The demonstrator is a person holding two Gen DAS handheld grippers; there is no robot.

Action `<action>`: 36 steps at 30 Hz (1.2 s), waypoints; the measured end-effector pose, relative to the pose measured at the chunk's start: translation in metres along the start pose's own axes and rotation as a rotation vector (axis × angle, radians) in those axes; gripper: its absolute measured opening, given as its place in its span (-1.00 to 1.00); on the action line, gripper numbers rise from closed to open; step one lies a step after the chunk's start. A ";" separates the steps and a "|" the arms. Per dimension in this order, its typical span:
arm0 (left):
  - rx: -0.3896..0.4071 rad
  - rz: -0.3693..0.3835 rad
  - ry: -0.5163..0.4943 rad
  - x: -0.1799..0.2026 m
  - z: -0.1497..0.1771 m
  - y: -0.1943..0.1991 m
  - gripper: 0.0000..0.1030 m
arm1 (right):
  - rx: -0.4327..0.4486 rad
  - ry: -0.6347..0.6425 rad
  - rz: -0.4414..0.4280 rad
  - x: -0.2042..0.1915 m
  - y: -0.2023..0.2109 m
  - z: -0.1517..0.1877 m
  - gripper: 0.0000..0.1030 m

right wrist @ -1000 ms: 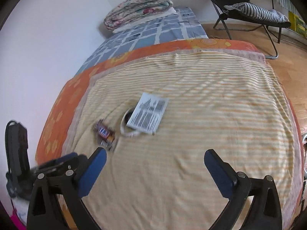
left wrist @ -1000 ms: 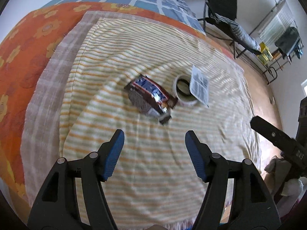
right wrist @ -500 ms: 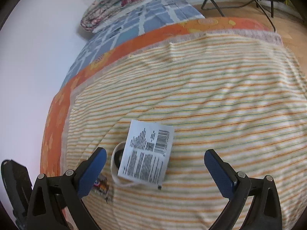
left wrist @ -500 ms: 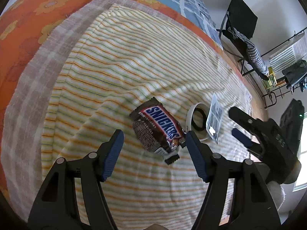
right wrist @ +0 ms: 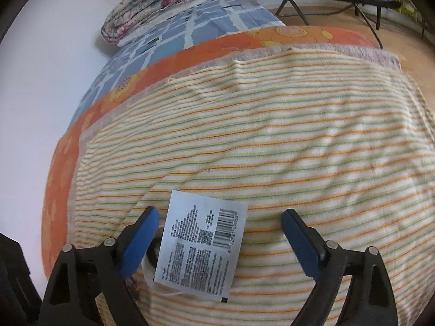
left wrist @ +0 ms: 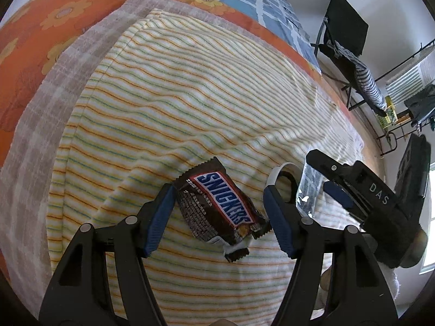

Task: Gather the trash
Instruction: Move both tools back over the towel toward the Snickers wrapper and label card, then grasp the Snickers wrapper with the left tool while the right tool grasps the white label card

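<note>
A brown Snickers wrapper lies on the striped blanket. My left gripper is open, with its blue fingers on either side of the wrapper. A white packet with a barcode lies on top of a white tape ring; both also show in the left wrist view, the packet and the ring. My right gripper is open and straddles the packet, with its left finger by the ring. It shows from the side in the left wrist view.
The blanket lies over an orange flowered cover and a blue checked sheet. A folded quilt sits at the far end. A black folding chair and a drying rack stand on the wooden floor.
Both grippers have moved forward and down. The left now straddles the Snickers wrapper and the right now straddles the packet. Both stay open.
</note>
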State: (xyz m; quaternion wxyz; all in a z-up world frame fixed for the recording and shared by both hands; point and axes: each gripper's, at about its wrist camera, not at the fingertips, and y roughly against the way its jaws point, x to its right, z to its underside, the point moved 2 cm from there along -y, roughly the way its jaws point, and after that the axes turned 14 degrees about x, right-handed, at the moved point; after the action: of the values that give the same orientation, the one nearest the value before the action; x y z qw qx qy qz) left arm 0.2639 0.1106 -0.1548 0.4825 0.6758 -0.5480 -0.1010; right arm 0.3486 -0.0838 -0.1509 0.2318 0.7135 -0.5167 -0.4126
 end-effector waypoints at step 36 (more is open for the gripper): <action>0.042 -0.048 -0.179 0.005 0.009 0.007 -0.64 | -0.106 0.203 -0.360 -0.016 0.019 0.020 0.27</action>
State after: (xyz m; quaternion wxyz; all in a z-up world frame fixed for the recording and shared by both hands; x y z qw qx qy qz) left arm 0.2552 0.1019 -0.1523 0.4148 0.6871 -0.5744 -0.1610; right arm 0.3192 -0.0740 -0.1420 0.2422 0.8190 -0.3327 -0.3999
